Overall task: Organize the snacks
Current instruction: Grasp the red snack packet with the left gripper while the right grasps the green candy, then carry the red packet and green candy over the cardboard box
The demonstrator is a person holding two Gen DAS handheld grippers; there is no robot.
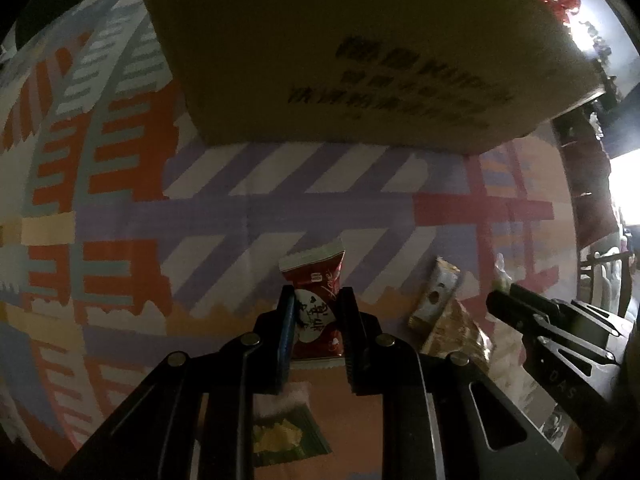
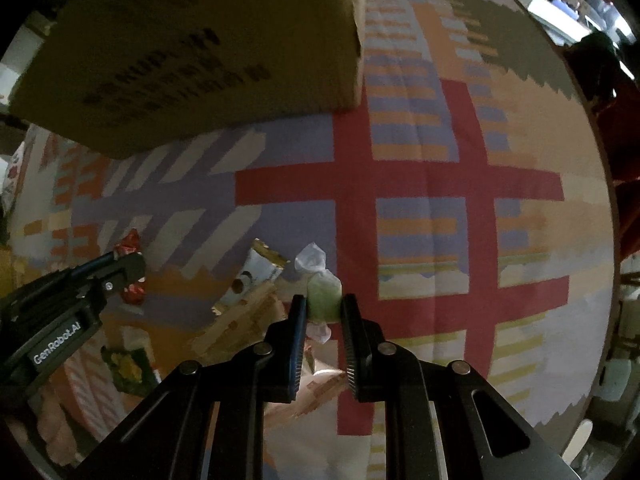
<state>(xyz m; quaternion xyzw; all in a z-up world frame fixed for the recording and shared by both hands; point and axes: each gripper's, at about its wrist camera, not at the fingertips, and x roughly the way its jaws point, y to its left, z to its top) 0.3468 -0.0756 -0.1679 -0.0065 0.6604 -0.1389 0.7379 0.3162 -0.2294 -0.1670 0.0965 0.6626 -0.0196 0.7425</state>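
1. Left gripper (image 1: 316, 300) pinches a red packet (image 1: 316, 312) between both pads. Packet's long axis runs along the fingers, crimped top end pointing away from the camera, toward the box (image 1: 360, 52).
2. Red packet: glossy wrapper, white heart w/ dark lettering, pale crimped edge at top. It sits over the patterned cloth (image 1: 120, 200), in front of the box.
3. Right gripper (image 2: 324, 306) pinches a green candy (image 2: 323, 300); its twisted clear wrapper ends stick out beyond and behind the pads, so long axis also runs along the fingers.
4. Green candy: pale, roundish, see-through wrap.
5. Loose on the cloth btwn the two grippers: a white-and-gold packet (image 2: 256, 276) lying tilted. A green-yellow packet (image 1: 284, 436) lies flat under the left gripper.
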